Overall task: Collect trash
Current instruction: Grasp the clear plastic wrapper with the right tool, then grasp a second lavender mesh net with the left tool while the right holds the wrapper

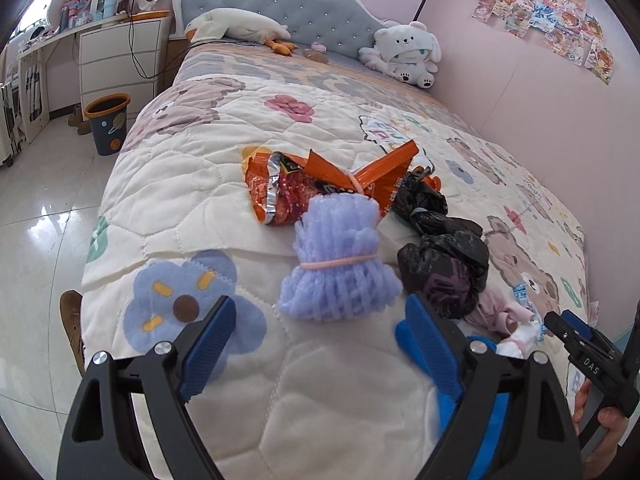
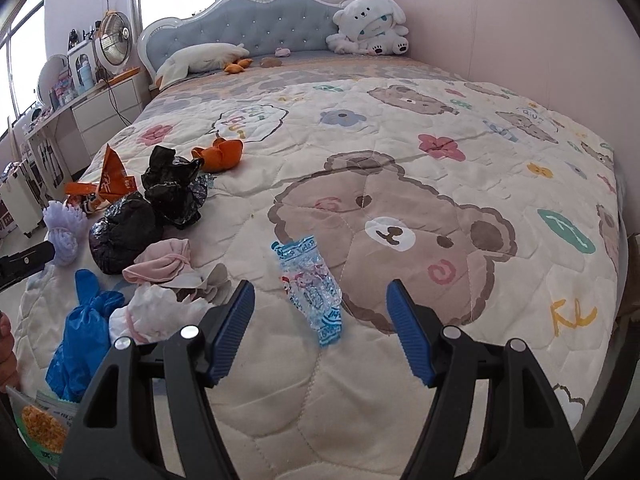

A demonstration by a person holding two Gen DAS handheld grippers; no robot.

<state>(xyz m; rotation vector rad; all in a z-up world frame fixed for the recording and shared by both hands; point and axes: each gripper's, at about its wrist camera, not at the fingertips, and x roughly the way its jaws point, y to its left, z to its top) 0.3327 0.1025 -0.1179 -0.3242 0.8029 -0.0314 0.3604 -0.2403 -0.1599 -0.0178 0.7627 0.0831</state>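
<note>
Both grippers hover over the bed (image 2: 400, 420) with fingers apart and empty: the left gripper (image 1: 320, 320) before a purple foam net (image 1: 336, 256) beside black bags (image 1: 444, 256), the right gripper (image 2: 320, 304) around a clear blue wrapper (image 2: 312, 284). A bin (image 1: 107, 124) stands on the floor.

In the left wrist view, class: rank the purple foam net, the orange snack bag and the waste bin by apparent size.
1. Orange snack bag and purple foam net: too alike; the net lies nearer.
2. Waste bin, farthest.
</note>
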